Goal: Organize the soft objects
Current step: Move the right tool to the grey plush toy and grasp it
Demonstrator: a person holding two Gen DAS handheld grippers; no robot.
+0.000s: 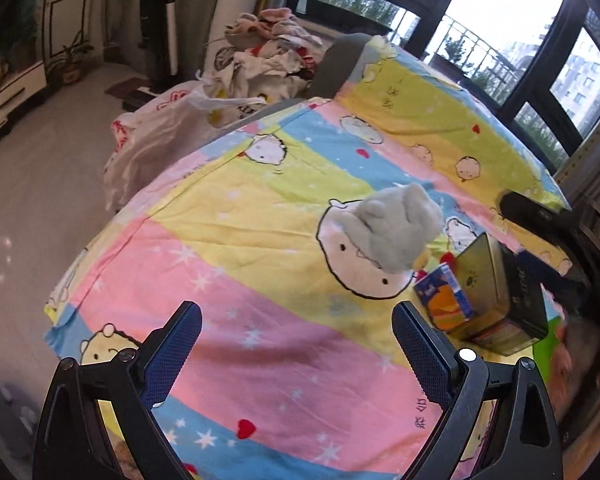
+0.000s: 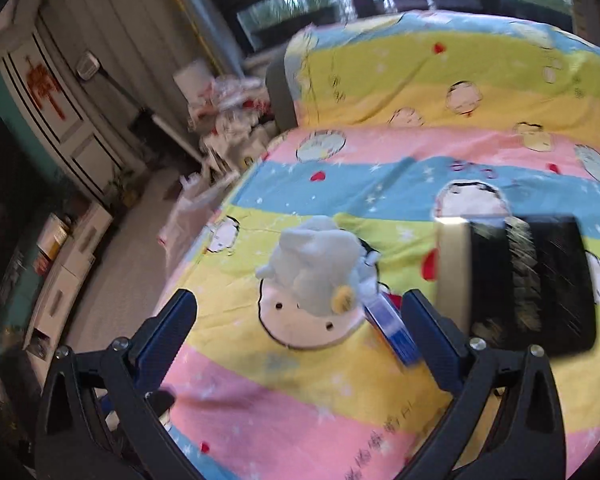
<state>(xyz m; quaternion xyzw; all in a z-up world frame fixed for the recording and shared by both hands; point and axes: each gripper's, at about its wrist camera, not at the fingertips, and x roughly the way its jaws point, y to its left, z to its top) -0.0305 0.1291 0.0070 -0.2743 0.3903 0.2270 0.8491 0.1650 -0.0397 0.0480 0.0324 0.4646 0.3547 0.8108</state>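
**Mia:** What is closest to us?

**Ben:** The left gripper (image 1: 296, 344). Its two blue fingers (image 1: 172, 352) are spread wide, and nothing is between them. Under them is just the bed sheet (image 1: 260, 248), with pink, yellow and blue stripes and little cartoon faces.

**Mia:** And the right gripper (image 2: 298, 336)?

**Ben:** Same thing. Its fingers (image 2: 164, 340) are wide apart and hold nothing. It hangs over the sheet too. That picture is a bit blurry.

**Mia:** Where is the soft toy?

**Ben:** The gray plush toy (image 1: 396, 228) lies on the sheet, on top of a big round cartoon face. It is a little way past both grippers and touches neither one. In the right view it looks pale (image 2: 320, 268) and has a small yellow spot on it.

**Mia:** What is next to it?

**Ben:** A small blue and orange carton (image 1: 444, 300), just beside the toy on its right. Then a gold tin box (image 1: 488, 280) with a black box (image 1: 526, 300) leaning on it.

**Mia:** And far away?

**Ben:** At the far end of the bed is a pile of clothes (image 1: 268, 48), with a white plastic bag (image 1: 156, 148) hanging off the edge. Behind that are big windows (image 1: 500, 12) with dark frames.
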